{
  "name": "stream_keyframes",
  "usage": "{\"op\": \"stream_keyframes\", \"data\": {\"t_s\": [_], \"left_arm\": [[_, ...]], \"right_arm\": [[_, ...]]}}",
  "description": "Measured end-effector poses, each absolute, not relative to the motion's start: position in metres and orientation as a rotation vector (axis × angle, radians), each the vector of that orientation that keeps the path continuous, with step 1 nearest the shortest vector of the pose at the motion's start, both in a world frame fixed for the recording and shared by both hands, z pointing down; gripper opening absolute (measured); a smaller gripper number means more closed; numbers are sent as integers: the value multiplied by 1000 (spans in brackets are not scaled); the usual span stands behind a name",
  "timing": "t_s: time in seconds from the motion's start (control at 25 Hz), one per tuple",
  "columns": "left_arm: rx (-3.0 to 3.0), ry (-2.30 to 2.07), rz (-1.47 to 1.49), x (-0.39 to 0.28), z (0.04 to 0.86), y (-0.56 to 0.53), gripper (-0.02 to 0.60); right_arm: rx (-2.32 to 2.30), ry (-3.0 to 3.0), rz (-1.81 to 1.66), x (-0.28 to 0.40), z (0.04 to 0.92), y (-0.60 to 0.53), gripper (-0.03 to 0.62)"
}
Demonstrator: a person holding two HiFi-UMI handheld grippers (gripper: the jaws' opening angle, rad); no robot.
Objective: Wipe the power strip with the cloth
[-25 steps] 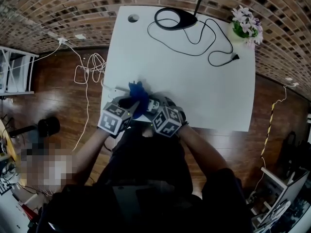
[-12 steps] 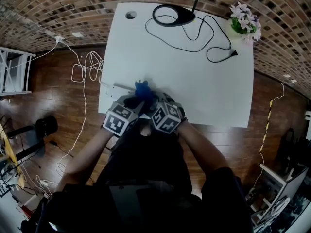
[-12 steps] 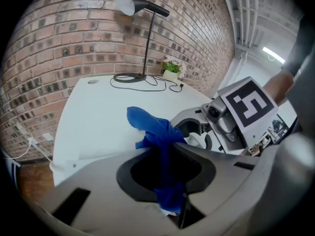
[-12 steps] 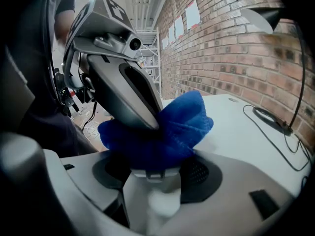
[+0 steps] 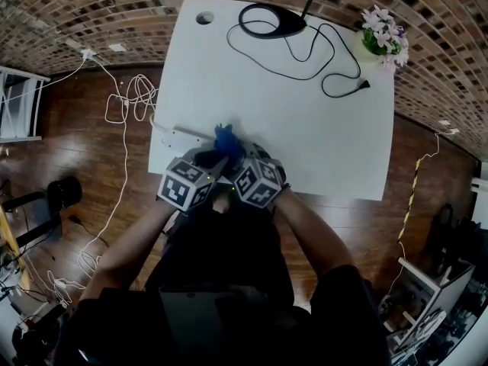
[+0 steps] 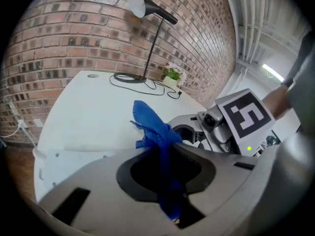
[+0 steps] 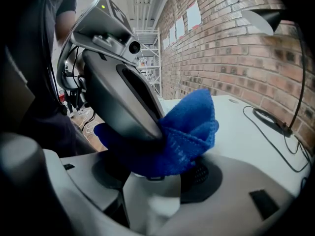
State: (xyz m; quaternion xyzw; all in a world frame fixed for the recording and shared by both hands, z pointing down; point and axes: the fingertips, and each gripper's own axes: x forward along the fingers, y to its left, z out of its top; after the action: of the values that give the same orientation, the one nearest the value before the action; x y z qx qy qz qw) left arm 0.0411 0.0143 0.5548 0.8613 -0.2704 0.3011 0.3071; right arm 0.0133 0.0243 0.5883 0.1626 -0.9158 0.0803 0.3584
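Power strip – white, flat on the white table, along the near left side, left end right at the table's edge. Other end tucked in under the two grippers.

Left gripper clamped tight on the cloth — blue, bunched up, poking out past the jaw tips in a crumpled tuft and trailing down behind them too. Held just in front of the right gripper.

Jaws on the right one fairly wide, closed on a white block between them, which looks like the strip's near end, down on the table. Cloth resting on top of that block in the right gripper view.

Both grippers side by side, close together, angled down at the table, marker cubes facing up toward the head camera.

Further back, well apart from all this:
- black lamp base, with a cord snaking over to a loose plug
- small pot of flowers near the far right corner
- round hole near the far left corner

White cable looped on the wooden floor beside the table's left side. Brick wall behind.
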Motion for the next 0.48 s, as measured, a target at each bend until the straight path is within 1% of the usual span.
{"op": "stream_keyframes", "data": {"t_s": [0.2, 0.48], "left_arm": [[2262, -679, 760, 49, 553, 16, 83], [2314, -680, 844, 51, 550, 16, 83]], "right_arm": [[417, -2362, 202, 15, 588, 24, 284], [416, -2364, 202, 15, 589, 25, 284]]}}
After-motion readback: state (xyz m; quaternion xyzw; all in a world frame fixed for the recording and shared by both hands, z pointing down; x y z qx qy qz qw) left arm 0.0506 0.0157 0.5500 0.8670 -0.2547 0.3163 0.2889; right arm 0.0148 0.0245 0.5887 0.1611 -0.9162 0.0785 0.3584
